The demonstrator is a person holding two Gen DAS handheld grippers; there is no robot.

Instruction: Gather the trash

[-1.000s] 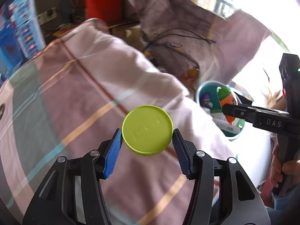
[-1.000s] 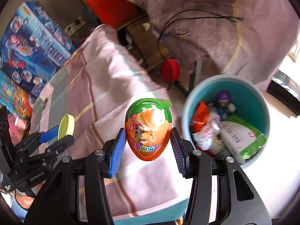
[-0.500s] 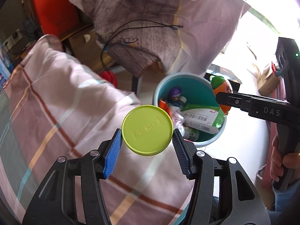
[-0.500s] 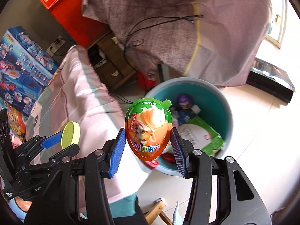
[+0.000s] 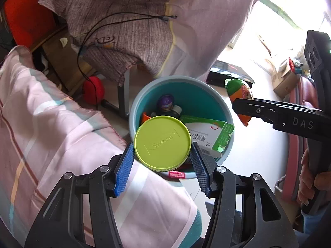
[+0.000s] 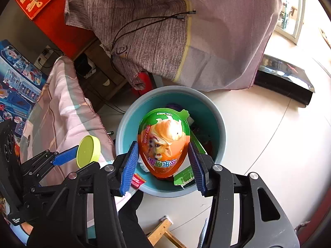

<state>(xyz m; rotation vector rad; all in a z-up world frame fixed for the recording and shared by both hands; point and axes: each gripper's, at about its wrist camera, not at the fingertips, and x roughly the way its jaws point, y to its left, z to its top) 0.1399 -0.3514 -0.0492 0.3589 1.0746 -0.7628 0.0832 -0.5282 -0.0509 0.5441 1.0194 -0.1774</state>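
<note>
My left gripper (image 5: 162, 161) is shut on a round lime-green lid (image 5: 162, 142), held flat-face toward the camera over the near rim of a teal bucket (image 5: 196, 101). My right gripper (image 6: 163, 161) is shut on an orange and green egg-shaped toy pack (image 6: 163, 141) hanging right above the same bucket (image 6: 217, 124). The left wrist view shows the egg pack (image 5: 239, 92) over the bucket's right rim. In the right wrist view the lid (image 6: 88, 152) sits left of the bucket. Inside lie a green and white carton (image 5: 209, 137) and a purple toy figure (image 5: 166, 104).
A striped pink blanket (image 5: 51, 144) covers the bed left of the bucket. A brown-purple cloth (image 6: 175, 41) with a black cable drapes behind it. A red ball (image 5: 93, 90) lies on the floor. A black flat box (image 6: 285, 76) rests at right.
Both grippers swept from over the blanket to above the bucket, still gripping the lid and the egg pack. The bucket now sits under both.
</note>
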